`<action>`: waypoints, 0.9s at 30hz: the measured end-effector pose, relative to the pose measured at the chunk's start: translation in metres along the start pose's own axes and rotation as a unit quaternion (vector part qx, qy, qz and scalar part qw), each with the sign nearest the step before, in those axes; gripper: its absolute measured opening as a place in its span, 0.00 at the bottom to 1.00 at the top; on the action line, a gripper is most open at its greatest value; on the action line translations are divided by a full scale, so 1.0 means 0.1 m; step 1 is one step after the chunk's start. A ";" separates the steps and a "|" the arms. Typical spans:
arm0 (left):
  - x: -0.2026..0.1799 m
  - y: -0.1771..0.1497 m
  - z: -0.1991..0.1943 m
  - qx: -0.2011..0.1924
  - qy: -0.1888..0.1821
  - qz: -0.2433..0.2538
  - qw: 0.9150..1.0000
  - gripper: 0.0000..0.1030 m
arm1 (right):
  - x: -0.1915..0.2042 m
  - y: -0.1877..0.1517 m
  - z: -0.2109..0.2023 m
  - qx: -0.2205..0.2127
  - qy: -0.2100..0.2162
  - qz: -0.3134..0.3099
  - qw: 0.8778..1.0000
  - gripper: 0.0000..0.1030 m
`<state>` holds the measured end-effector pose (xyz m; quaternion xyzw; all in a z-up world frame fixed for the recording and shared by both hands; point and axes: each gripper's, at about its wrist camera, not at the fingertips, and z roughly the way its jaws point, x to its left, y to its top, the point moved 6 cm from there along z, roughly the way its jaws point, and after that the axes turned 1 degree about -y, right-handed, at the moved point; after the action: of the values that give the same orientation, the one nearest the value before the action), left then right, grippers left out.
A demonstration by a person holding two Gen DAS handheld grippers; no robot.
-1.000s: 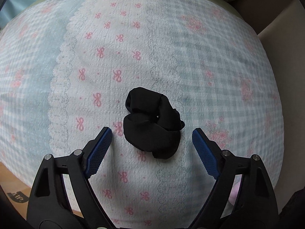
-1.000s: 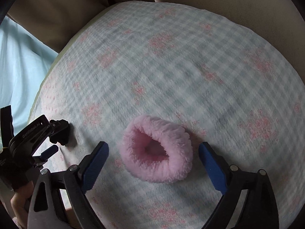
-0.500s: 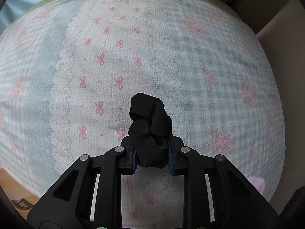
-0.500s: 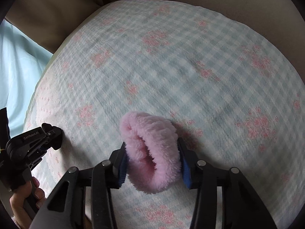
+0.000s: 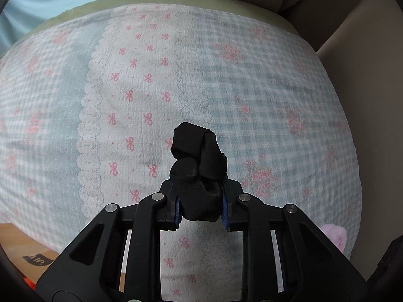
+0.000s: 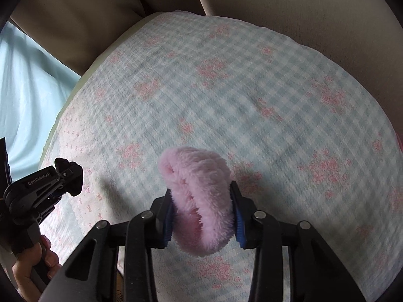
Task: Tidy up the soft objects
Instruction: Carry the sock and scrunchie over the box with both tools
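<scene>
A crumpled black fabric piece [image 5: 199, 166] is pinched between the blue pads of my left gripper [image 5: 200, 201], which is shut on it and holds it above the patterned cloth. In the right wrist view the left gripper [image 6: 68, 178] shows at the left edge, with a hand [image 6: 30, 264] on its handle. A fluffy pink ring [image 6: 199, 196] is squeezed flat between the pads of my right gripper [image 6: 204, 216], which is shut on it just above the cloth. In the left wrist view a bit of the pink ring [image 5: 335, 234] peeks in at the lower right.
A pastel checked cloth with pink bows and flowers [image 5: 252, 88] [image 6: 264, 80] covers a rounded cushion. Beige sofa cushions [image 6: 289, 7] rise behind and to the right. Light blue fabric [image 6: 27, 88] lies to the left. A wooden surface [image 5: 22, 241] shows at the lower left.
Both grippers went from wide open around their objects to shut on them. The left one has since risen with the black piece; the pink ring is pressed flat and slightly raised.
</scene>
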<state>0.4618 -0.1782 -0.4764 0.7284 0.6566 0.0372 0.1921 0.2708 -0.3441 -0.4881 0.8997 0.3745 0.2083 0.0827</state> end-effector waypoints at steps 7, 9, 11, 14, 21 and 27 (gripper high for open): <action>-0.07 -0.04 -0.53 -0.024 -0.010 0.003 1.000 0.20 | 0.14 0.04 -0.45 -0.020 0.015 -0.015 1.000 0.34; -0.09 -0.06 -0.75 -0.033 -0.014 0.004 0.999 0.20 | 0.23 0.05 -0.61 -0.028 0.020 -0.021 0.999 0.34; -0.09 -0.09 -1.01 -0.043 -0.018 0.004 0.999 0.20 | 0.32 0.04 -0.81 -0.037 0.026 -0.030 0.999 0.34; -0.07 -0.17 -1.42 -0.059 -0.023 0.004 0.998 0.20 | 0.46 0.01 -1.12 -0.048 0.037 -0.045 0.997 0.34; 0.17 -0.51 -2.37 -0.086 -0.022 0.007 0.996 0.20 | 0.94 -0.21 -1.87 -0.060 0.066 -0.106 0.990 0.34; 0.64 -0.93 -3.03 -0.098 -0.014 -0.004 0.995 0.20 | 1.40 -0.61 -2.37 -0.055 0.092 -0.170 0.980 0.34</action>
<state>0.2901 -0.0398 -0.2398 0.7035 0.6503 0.0906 0.2721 0.2165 -0.2038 -0.2495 0.7940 0.5162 0.2931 0.1311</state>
